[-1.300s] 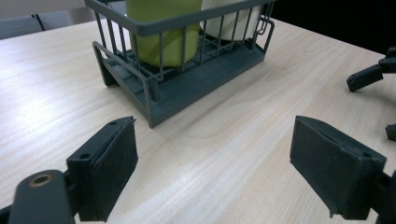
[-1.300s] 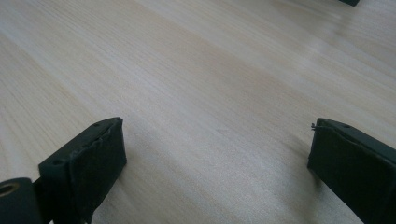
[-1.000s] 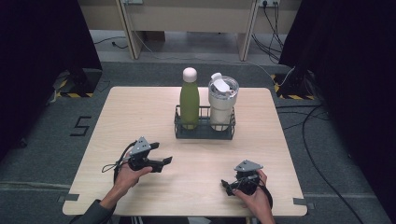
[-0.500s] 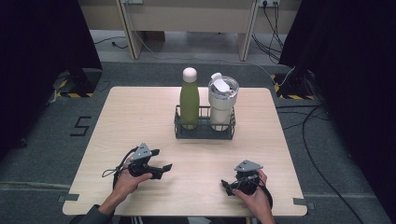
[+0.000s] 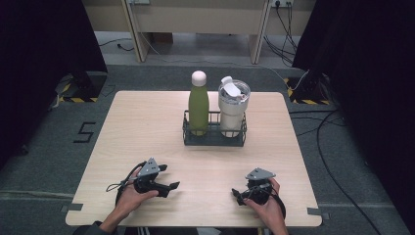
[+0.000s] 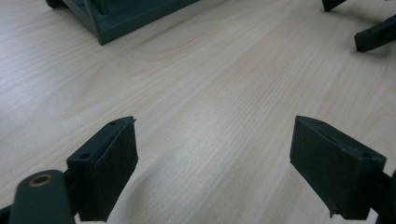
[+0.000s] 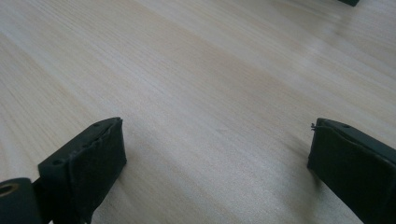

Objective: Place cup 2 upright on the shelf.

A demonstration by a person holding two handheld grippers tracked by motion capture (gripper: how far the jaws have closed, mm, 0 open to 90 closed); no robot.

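A green bottle (image 5: 198,103) with a pale cap and a white lidded tumbler (image 5: 233,108) stand upright side by side in a dark wire caddy (image 5: 214,138) at the table's far middle. My left gripper (image 5: 169,177) rests low over the front left of the table, open, with bare wood between its jaws (image 6: 215,158). The caddy's base (image 6: 126,18) lies far ahead of it. My right gripper (image 5: 238,194) sits near the front right edge, held in a hand, and is also open over bare wood (image 7: 217,158). Neither one holds anything.
The light wooden table (image 5: 147,122) has bare surface between the caddy and both grippers. In the left gripper view, the other gripper's jaw tips (image 6: 373,35) show at the top right. Cables and dark curtains surround the table on the floor.
My left gripper has drawn back toward the table's front edge and slightly right, staying open. The right gripper has not moved.
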